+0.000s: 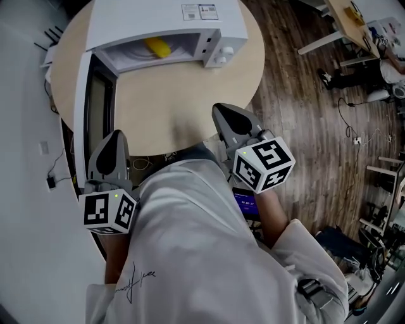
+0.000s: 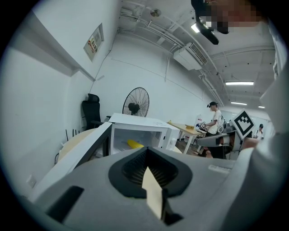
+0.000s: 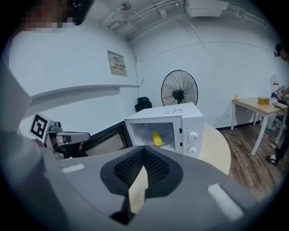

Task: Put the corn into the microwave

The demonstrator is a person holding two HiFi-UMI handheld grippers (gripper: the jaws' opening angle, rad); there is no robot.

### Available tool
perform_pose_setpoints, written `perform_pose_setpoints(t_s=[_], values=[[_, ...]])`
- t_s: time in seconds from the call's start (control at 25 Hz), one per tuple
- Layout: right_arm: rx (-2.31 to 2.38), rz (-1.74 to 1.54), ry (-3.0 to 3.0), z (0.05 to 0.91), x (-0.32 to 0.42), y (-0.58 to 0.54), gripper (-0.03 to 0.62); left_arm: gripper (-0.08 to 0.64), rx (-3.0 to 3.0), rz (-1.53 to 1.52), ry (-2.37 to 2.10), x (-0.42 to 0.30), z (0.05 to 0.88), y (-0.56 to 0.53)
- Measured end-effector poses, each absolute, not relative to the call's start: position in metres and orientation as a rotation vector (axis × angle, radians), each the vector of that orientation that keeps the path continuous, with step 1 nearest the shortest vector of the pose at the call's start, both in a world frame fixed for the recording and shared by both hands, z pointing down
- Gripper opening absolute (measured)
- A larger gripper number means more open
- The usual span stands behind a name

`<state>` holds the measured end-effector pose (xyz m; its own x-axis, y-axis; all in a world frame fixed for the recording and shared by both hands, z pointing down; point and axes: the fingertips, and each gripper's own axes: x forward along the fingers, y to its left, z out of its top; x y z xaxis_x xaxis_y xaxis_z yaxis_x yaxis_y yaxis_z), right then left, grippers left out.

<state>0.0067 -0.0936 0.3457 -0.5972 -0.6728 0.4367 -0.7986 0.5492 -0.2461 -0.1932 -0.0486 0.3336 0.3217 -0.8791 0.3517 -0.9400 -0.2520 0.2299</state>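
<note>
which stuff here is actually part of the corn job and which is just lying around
Part of the job:
- corn, already inside the microwave
- open door of the microwave
- left claw and right claw, both shut and empty

Just lying about:
- fan
- side desk
- black chair
- wall sign

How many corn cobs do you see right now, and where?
1. The corn lies inside the microwave, whose door is open, on the round table. Part of the cavity is hidden in every view, so another may be out of sight.
</note>
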Motion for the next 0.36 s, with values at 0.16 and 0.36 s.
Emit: perform_pose_setpoints(t_s=[0.16,0.36], values=[[1.211,0.627,-2.496,0.3480,0.0040,-0.0923,0.011,-0.012,2.203,0.220,-1.609,-0.1937,0.3353,-0.0484],[1.203,0.587,-2.481,0.3504,0.0019,-0.0913,0.011,-0.012,2.196,0.220,-1.604,-0.1953,0.3374,-0.0458]])
